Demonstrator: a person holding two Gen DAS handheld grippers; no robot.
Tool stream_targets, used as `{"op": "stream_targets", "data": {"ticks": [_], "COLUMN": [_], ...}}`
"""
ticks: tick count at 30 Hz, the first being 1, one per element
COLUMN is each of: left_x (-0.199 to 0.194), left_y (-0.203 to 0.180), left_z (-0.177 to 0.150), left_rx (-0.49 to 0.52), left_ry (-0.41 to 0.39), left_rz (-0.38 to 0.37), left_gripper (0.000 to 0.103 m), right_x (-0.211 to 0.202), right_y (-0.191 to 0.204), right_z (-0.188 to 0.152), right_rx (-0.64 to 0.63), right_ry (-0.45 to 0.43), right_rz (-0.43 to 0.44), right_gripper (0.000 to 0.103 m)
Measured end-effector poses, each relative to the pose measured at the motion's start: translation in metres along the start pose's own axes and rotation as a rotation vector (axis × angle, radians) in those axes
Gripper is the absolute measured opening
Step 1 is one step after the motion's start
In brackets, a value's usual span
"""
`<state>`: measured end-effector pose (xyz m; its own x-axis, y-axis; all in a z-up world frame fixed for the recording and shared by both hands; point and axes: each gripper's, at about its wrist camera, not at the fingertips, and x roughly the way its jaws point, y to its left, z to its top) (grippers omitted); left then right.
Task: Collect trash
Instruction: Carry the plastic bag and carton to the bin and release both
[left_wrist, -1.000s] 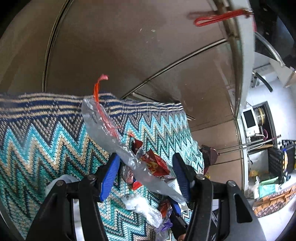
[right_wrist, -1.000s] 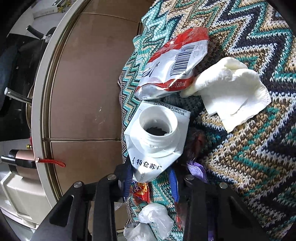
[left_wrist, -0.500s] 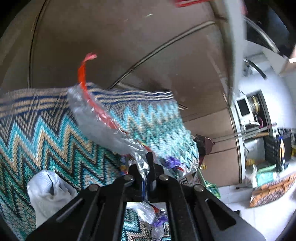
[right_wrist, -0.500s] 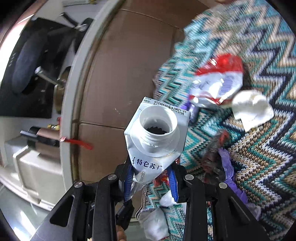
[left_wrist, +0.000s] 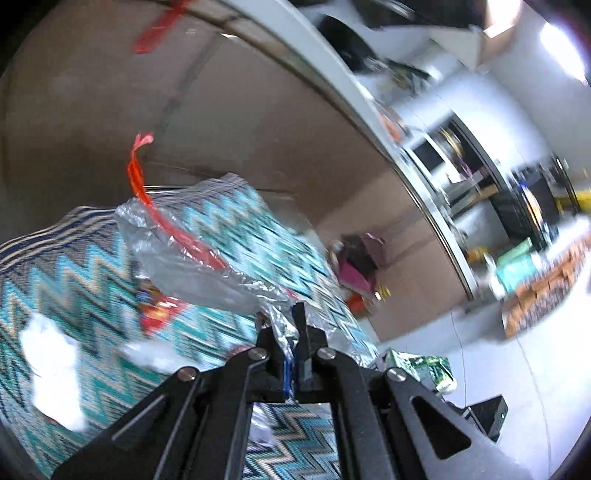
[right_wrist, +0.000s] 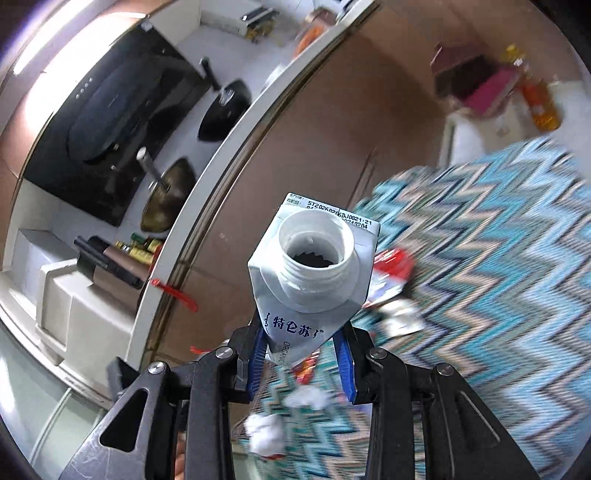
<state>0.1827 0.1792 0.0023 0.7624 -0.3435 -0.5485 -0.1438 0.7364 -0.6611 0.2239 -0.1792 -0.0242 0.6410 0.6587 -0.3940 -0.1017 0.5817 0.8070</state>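
In the left wrist view my left gripper (left_wrist: 291, 332) is shut on the crumpled end of a clear plastic wrapper with a red tear strip (left_wrist: 188, 254), lifted above the zigzag rug (left_wrist: 74, 280). A red snack wrapper (left_wrist: 159, 310) and a white tissue (left_wrist: 51, 369) lie on the rug below. In the right wrist view my right gripper (right_wrist: 301, 354) is shut on a white milk carton (right_wrist: 314, 273) with an open round spout, held up above the rug (right_wrist: 498, 277). A red and white wrapper (right_wrist: 391, 280) and crumpled white tissues (right_wrist: 266, 432) lie on the rug beneath it.
Brown cabinet fronts (right_wrist: 295, 147) under a counter edge rise behind the rug. The counter carries a black hob (right_wrist: 99, 122) with pans. A green packet (left_wrist: 421, 369) lies on the pale floor past the rug's edge. A magenta box (left_wrist: 354, 273) stands by the cabinets.
My left gripper closed on the plastic wrapper and lifted it off the rug. My right gripper raised the milk carton off the rug. Both views rolled and pulled away from the rug.
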Motion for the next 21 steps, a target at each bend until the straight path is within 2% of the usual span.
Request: {"op": "stream_targets", "data": {"ticks": [7, 13, 16, 21], "left_x": [0.05, 0.121, 0.161, 0.222], "left_y": [-0.107, -0.198, -0.235, -0.282], "left_z": [-0.056, -0.133, -0.176, -0.241], "left_rx": [0.204, 0.381, 0.443, 0.537], "left_ry": [0.144, 0.31, 0.399, 0.51], "left_rz": [-0.096, -0.155, -0.175, -0.17], "left_gripper": [0.0, 0.0, 0.0, 0.0], "right_x": [-0.088, -0.154, -0.172, -0.186], "right_y": [-0.067, -0.148, -0.188, -0.244], "right_z": [0.022, 0.033, 0.038, 0.045], "right_rx": [0.012, 0.073, 0.111, 0.161], "right_ry": [-0.132, -0.22, -0.223, -0.2], "right_rz": [-0.16, -0.39, -0.485, -0.588], "right_gripper": [0.033, 0.033, 0.033, 0.034]}}
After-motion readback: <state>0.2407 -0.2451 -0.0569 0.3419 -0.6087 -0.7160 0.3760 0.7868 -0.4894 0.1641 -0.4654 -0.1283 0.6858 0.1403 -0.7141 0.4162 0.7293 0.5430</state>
